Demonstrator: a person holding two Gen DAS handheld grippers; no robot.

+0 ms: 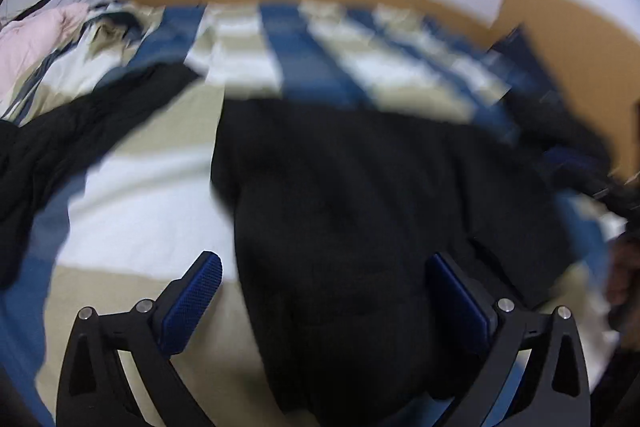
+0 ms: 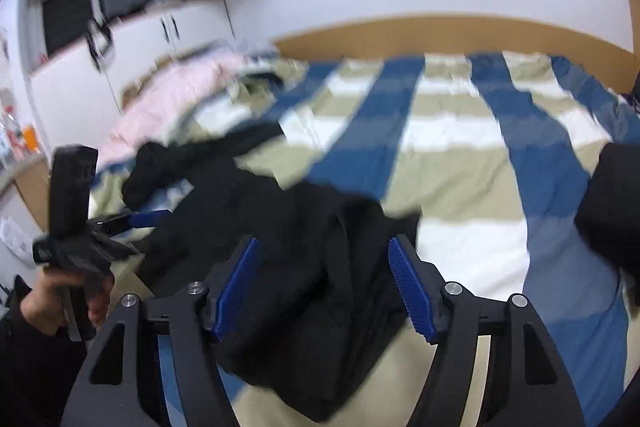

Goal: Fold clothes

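Observation:
A black garment (image 1: 360, 211) lies spread on the checked blue, beige and white bed cover (image 1: 152, 211). My left gripper (image 1: 324, 267) hovers over it, open wide, its blue pads well apart and nothing pinched. In the right wrist view the same black garment (image 2: 304, 267) lies bunched under and between the fingers of my right gripper (image 2: 324, 247), whose pads stand apart from the cloth, so it is open. A hand (image 2: 60, 299) holds the left gripper (image 2: 136, 221) at the garment's left edge.
More black clothing lies at the left (image 1: 60, 155) and at the right edge (image 2: 612, 211). A pink blanket (image 2: 168, 99) is heaped at the far left of the bed. The wooden headboard (image 2: 440, 31) and a white wall lie behind; white cupboards (image 2: 132, 51) stand to the left.

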